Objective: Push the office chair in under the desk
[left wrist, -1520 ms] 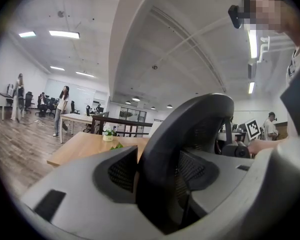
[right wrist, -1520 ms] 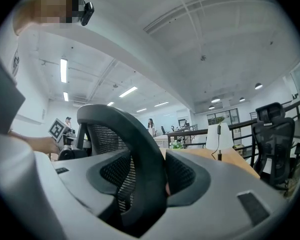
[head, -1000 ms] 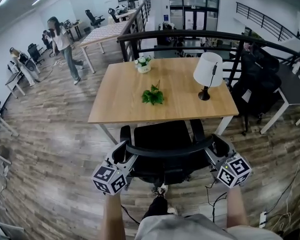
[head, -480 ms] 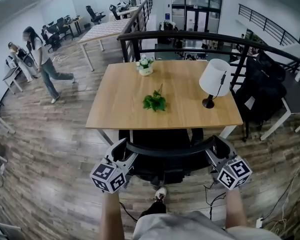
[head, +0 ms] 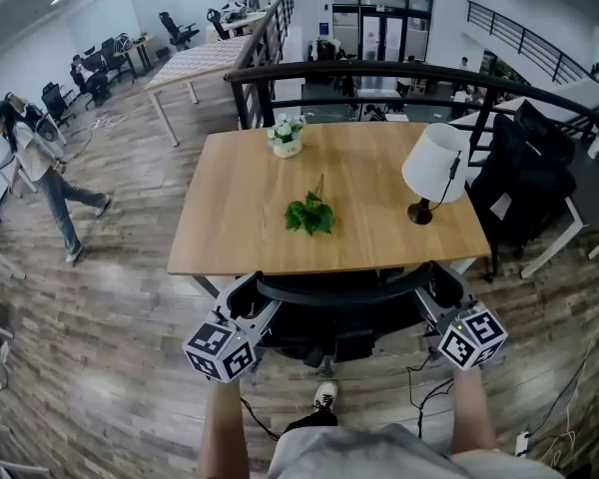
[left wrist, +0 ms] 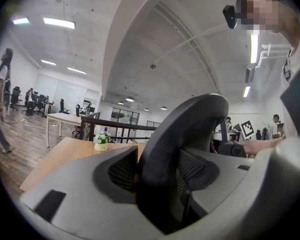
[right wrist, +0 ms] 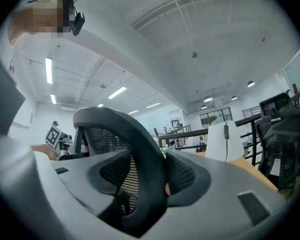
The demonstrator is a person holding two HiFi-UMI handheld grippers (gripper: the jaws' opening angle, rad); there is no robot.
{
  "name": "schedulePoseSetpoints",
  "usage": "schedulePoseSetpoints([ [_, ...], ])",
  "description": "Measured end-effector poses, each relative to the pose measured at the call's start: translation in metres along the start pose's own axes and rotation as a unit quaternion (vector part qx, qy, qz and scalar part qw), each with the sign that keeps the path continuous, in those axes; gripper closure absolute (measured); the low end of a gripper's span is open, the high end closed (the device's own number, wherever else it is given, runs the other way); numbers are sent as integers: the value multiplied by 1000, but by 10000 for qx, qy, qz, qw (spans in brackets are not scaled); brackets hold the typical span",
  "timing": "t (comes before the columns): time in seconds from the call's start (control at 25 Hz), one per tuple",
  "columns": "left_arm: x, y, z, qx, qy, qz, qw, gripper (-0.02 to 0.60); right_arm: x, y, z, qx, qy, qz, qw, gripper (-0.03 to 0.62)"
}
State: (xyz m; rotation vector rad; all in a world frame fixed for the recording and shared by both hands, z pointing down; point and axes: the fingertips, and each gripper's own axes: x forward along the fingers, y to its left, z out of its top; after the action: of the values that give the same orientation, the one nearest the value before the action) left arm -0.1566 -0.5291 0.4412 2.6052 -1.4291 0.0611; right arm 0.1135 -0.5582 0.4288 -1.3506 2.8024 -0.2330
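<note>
**Wooden desk** (head: 250, 218): the landmark, seen from steeply above, its long near edge towards the viewer.

**Black railing** (head: 379, 69): runs along the desk's far side.

**Office chair** (head: 339, 293): black, with a mesh back, centred at the desk's near edge. Its seat lies largely beneath the top, and its curved backrest rim lies just outside that edge.

**Person** (head: 32, 158): walking on the wood floor, well to the left of the desk.

**Table lamp** (head: 434, 168): white shade on a dark base, at the desk's right end.

**Left gripper** (head: 248, 297): below the desk's near-left corner, jaws clamped on the left end of the backrest rim.

**Right gripper** (head: 441, 287): below the near-right corner, jaws clamped on the right end of the same rim.

**Green sprig** (head: 308, 216): lying at mid-desk.

**Flower pot** (head: 287, 136): small and white, near the desk's far edge.
</note>
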Motion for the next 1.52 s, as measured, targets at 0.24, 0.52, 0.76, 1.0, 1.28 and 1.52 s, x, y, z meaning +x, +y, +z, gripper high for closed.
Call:
schedulePoseSetpoints([
  [0.24, 16, 21, 3, -45, -63, -88, 9999, 304, 22, -7, 1, 50, -55, -72, 9999, 352],
  [0.52, 26, 41, 10, -80, -87, -119, 9999, 304, 41, -8, 5, 74, -68, -153, 9998, 352],
  [0.76, 40, 53, 12, -77, -77, -178, 9998, 304, 56, -17, 5, 104, -58, -263, 9996, 352],
  [1.0, 53, 65, 15, -54, -92, -219, 9997, 304, 73, -26, 6, 150, -28, -386, 9991, 352],
  [1.28, 70, 81, 21, -49, -102, -250, 9996, 304, 93, -37, 9, 146, 14, -382, 9992, 352],
  [1.52, 83, 95, 23, -58, -124, -180, 9997, 302, 110, -44, 10, 104, 114, -409, 9990, 352],
])
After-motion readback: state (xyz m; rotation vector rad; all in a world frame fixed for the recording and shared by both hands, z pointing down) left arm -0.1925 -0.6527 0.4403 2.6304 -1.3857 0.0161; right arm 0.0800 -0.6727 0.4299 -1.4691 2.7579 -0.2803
